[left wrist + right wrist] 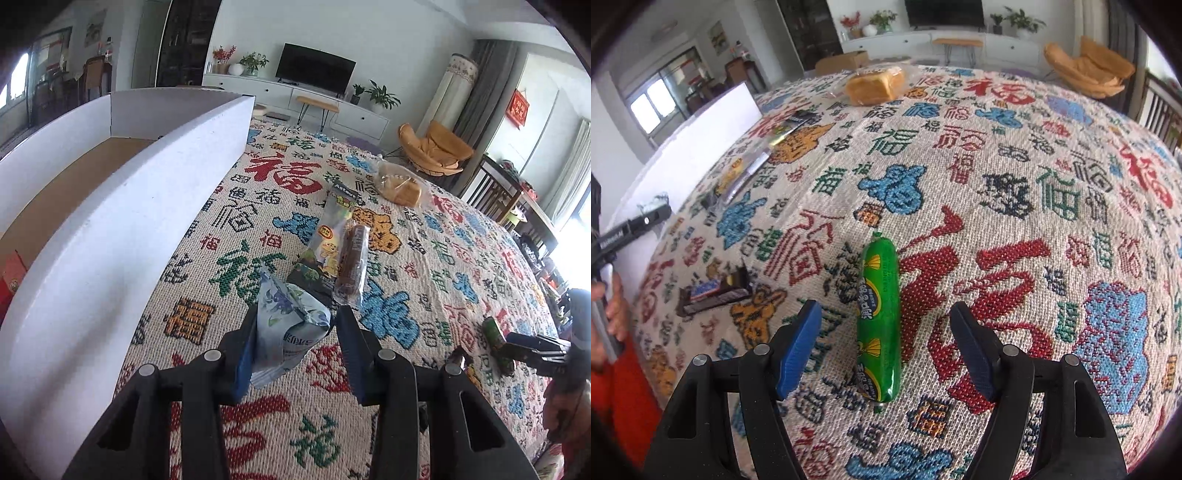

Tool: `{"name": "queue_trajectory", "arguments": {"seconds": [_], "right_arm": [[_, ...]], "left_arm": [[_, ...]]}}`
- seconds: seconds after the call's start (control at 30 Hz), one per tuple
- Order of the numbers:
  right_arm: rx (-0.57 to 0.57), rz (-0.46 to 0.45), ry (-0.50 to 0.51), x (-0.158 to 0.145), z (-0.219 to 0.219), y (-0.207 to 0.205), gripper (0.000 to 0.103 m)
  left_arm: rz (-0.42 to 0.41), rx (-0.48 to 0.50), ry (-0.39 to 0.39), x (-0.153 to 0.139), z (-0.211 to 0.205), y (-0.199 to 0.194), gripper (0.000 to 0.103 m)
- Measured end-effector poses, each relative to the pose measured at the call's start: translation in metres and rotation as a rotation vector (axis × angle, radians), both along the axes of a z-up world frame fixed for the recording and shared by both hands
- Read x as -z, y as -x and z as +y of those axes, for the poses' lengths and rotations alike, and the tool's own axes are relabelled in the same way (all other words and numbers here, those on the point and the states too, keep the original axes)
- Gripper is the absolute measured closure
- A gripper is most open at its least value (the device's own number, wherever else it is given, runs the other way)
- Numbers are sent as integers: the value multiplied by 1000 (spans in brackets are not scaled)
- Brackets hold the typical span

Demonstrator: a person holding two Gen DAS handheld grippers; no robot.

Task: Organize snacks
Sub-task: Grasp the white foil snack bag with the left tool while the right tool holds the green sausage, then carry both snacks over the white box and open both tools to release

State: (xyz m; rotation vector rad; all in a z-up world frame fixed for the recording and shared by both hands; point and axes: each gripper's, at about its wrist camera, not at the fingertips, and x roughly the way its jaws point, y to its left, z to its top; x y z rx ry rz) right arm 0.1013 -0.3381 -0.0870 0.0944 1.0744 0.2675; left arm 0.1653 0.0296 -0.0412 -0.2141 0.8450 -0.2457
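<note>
My left gripper [297,321] is shut on a pale blue floral snack packet [288,328] and holds it above the patterned cloth, beside the white box [122,229]. Beyond it lie a dinosaur-print packet [325,243] and a brown bar in clear wrap [352,262]. My right gripper [884,339] is open, its fingers on either side of a green sausage [879,314] that lies on the cloth. The sausage also shows in the left wrist view [496,343], with the right gripper [532,349] by it.
A bagged bread loaf [875,86] lies at the far side of the table. A dark chocolate bar [716,291] lies left of the sausage. The box's brown floor [66,188] holds a red carton [11,280]. The cloth-covered table [1034,206] extends to the right.
</note>
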Motion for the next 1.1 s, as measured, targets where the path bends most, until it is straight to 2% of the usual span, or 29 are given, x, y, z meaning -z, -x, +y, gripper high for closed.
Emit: {"name": "queue_trajectory", "arguments": {"seconds": [0.07,0.17,0.2,0.23,0.3,0.37,0.43,0.5,0.63,0.7,0.8,0.9,1.03,1.1], "right_arm": [[-15,52,3,-5,2,-9,28],[-78,102,82,-1,21,-18,33],[-106,108,124,1,30,-18,59],[-121,129,188,7,37,-19,78],[-131,153,234,8,42,-17,79],[-121,171,215,2,41,-17,79],[-122,130,187,-17,44,-19,79],[-137,76,139,-45,58,-25,79],[-256,-26,16,-101,130,-41,79],[-349,-61,-52,-124,182,-46,79],[-489,-90,-156,-146,266,-43,79],[-597,-90,-233,-153,341,-37,79],[-704,-81,-235,-136,415,-24,79],[-733,-49,-218,-119,439,-22,76]], "left_arm": [[4,-6,21,-5,2,10,62],[15,-17,51,-10,4,21,62],[18,-20,58,-12,5,25,62],[18,-21,65,-16,7,30,62],[15,-26,87,-26,14,40,62],[10,-40,121,-40,24,50,62],[-18,-41,154,-61,36,63,62],[-45,-50,153,-83,52,70,62],[-63,-138,149,-115,107,69,62],[-70,-223,103,-123,142,65,62],[-33,-336,56,-118,195,55,62],[3,-413,9,-109,234,45,62],[40,-463,-43,-91,263,34,61],[62,-499,-68,-81,269,32,53]]}}
